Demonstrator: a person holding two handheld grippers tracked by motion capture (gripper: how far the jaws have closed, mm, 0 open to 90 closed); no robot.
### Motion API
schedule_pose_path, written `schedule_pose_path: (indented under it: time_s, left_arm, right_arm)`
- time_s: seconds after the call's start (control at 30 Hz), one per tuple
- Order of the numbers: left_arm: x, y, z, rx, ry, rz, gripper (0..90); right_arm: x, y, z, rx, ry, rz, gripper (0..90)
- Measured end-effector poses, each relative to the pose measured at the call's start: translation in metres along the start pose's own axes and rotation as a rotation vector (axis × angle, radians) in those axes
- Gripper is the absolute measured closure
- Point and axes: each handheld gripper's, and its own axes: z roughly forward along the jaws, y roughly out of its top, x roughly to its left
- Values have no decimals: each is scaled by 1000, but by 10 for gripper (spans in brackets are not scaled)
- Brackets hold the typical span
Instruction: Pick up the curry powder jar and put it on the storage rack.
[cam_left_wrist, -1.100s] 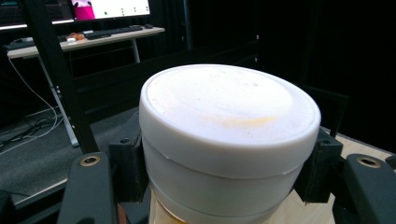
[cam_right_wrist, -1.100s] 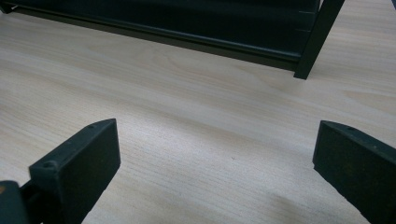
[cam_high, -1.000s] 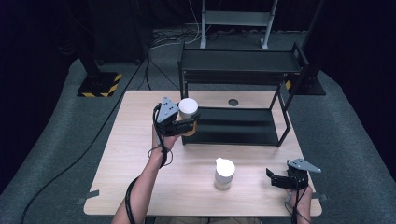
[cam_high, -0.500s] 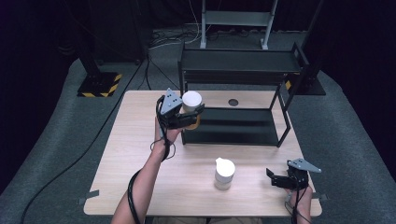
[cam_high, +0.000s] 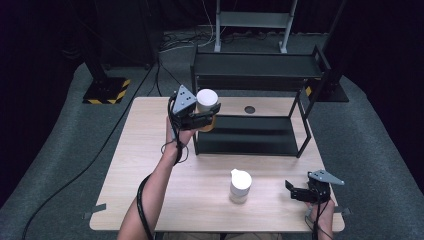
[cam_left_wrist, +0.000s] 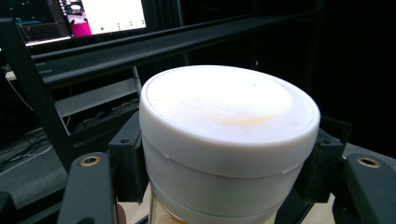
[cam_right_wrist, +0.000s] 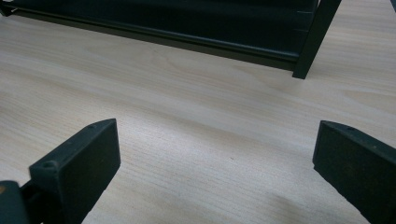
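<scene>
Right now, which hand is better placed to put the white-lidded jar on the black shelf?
Left. The left gripper is shut on the jar, raised at the shelf's left end. The right gripper is open and empty, low over the table's near right corner.

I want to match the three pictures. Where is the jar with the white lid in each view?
High view: jar with the white lid left of centre, in the left gripper, by the black shelf rack.
Left gripper view: centre, between the jaws.
Right gripper view: not in it.
Shared landmark: the rack.

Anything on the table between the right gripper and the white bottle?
No, bare wood between the right gripper and the white bottle, as the high view shows.
</scene>
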Motion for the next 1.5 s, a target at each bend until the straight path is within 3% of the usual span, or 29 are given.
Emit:
schedule_pose_path:
  time_s: [0.93,1.5]
  left_arm:
    - [4,37,9,-23,-37,39,338]
    - [13,55,15,-37,-64,21,338]
  right_arm:
    - [-1,0,0,-1,3,3,0]
    - [1,-1,0,-3,-1,-3,0]
